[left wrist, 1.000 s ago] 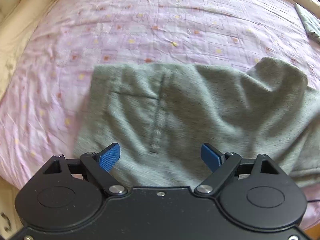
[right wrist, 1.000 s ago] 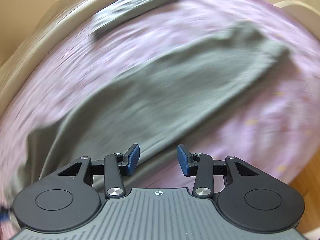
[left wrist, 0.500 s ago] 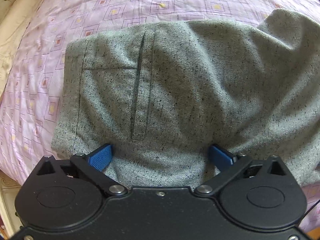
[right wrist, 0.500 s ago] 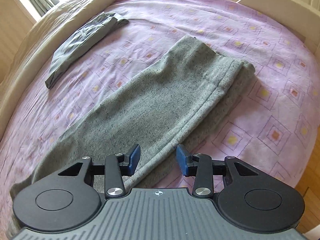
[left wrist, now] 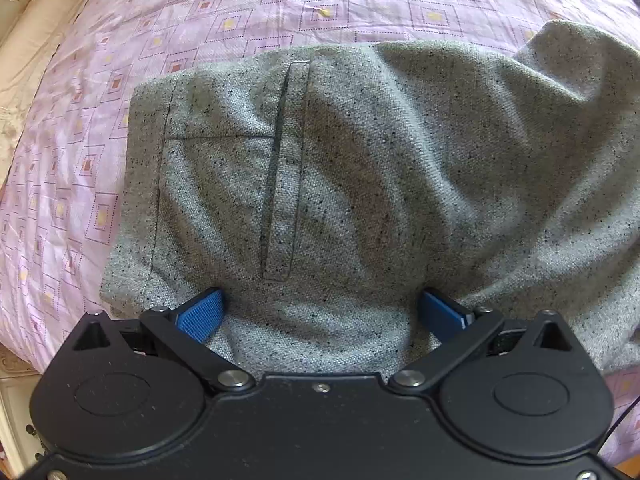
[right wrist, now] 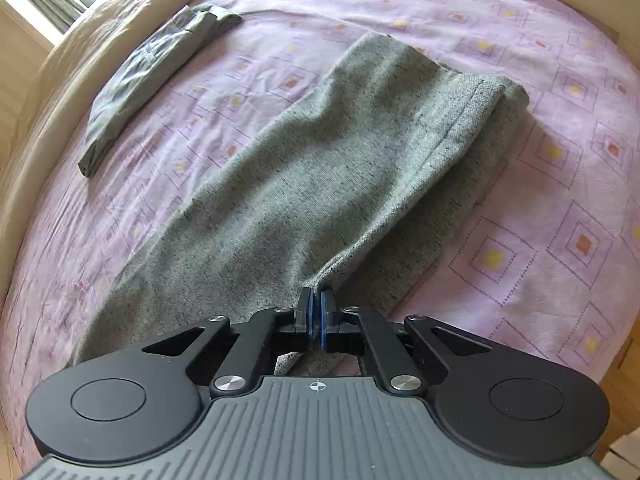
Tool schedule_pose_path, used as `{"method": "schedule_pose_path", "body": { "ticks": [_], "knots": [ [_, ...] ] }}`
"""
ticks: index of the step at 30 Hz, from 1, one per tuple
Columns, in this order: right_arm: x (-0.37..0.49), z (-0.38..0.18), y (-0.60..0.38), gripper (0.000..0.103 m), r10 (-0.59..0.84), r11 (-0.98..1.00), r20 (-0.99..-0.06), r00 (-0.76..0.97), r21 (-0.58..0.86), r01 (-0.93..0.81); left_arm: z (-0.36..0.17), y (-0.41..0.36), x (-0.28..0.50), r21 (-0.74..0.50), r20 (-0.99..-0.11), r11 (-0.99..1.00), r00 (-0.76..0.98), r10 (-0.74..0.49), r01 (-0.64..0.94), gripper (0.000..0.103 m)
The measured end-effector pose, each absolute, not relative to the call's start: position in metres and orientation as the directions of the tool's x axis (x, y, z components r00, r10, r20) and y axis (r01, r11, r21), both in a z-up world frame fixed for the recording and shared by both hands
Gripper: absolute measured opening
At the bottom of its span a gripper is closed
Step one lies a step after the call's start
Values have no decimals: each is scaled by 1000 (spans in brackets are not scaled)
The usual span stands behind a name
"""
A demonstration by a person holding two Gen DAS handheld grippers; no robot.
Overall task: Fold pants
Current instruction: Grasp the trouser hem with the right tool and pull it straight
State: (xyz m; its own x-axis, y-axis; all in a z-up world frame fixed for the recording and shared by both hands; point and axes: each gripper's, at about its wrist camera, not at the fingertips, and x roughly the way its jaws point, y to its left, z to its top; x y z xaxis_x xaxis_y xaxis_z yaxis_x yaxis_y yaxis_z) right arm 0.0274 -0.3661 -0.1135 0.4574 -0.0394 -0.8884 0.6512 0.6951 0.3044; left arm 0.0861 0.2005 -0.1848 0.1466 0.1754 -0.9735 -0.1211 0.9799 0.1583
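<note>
Grey speckled pants [left wrist: 380, 184] lie on a purple patterned bedsheet [left wrist: 280, 8]. The left wrist view shows their waist end with a welt pocket [left wrist: 286, 168]. My left gripper [left wrist: 320, 312] stands wide open, pressed down on this end, with a hump of cloth between its blue pads [left wrist: 200, 314] but not pinched. In the right wrist view the pants' legs [right wrist: 340, 168] stretch away, doubled lengthwise, hems at the far end. My right gripper [right wrist: 316, 306] is shut on the near edge of the pants, the cloth puckering up between the pads.
A folded grey garment [right wrist: 152, 76] lies at the far left of the bedsheet [right wrist: 560, 240]. A cream padded bed surround [right wrist: 24, 128] rims the mattress on the left and far side. Wooden floor [right wrist: 624, 392] shows past the bed's right edge.
My right gripper has shut on the pants' near edge, where it stood open half a second ago. My left gripper came down onto the waist end and spread wider, then held still.
</note>
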Motion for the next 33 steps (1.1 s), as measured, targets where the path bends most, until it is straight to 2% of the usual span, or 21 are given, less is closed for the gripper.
{"method": "schedule_pose_path", "body": {
  "ticks": [5, 10, 11, 12, 14, 19, 25, 33],
  "knots": [
    [16, -96, -373, 3, -141, 735, -887, 440, 204, 646, -184, 203, 85, 147, -975, 983, 153, 163, -108, 103],
    [15, -111, -377, 3, -131, 758, -909, 397, 166, 631, -183, 204, 84, 145, -974, 985, 160, 159, -94, 103],
    [16, -111, -375, 3, -132, 765, -909, 396, 161, 624, -180, 203, 85, 149, -974, 984, 160, 163, -93, 101],
    [17, -110, -375, 3, -129, 768, -908, 399, 163, 619, -175, 200, 85, 155, -971, 984, 171, 169, -94, 94],
    [14, -106, -377, 6, -112, 762, -897, 427, 198, 616, -159, 188, 83, 158, -959, 984, 223, 173, -84, 87],
    [-2, -90, -388, 6, -104, 753, -860, 500, 260, 604, -124, 125, 80, 68, -935, 997, 351, 50, 40, 88],
    [-5, -84, -422, 6, -182, 727, -837, 516, 239, 644, -126, 33, 90, -19, -932, 979, 350, -90, 202, 88],
    [15, -104, -473, 7, -209, 695, -871, 444, 187, 695, -155, -29, 101, -2, -956, 964, 282, -80, 267, 88]
  ]
}}
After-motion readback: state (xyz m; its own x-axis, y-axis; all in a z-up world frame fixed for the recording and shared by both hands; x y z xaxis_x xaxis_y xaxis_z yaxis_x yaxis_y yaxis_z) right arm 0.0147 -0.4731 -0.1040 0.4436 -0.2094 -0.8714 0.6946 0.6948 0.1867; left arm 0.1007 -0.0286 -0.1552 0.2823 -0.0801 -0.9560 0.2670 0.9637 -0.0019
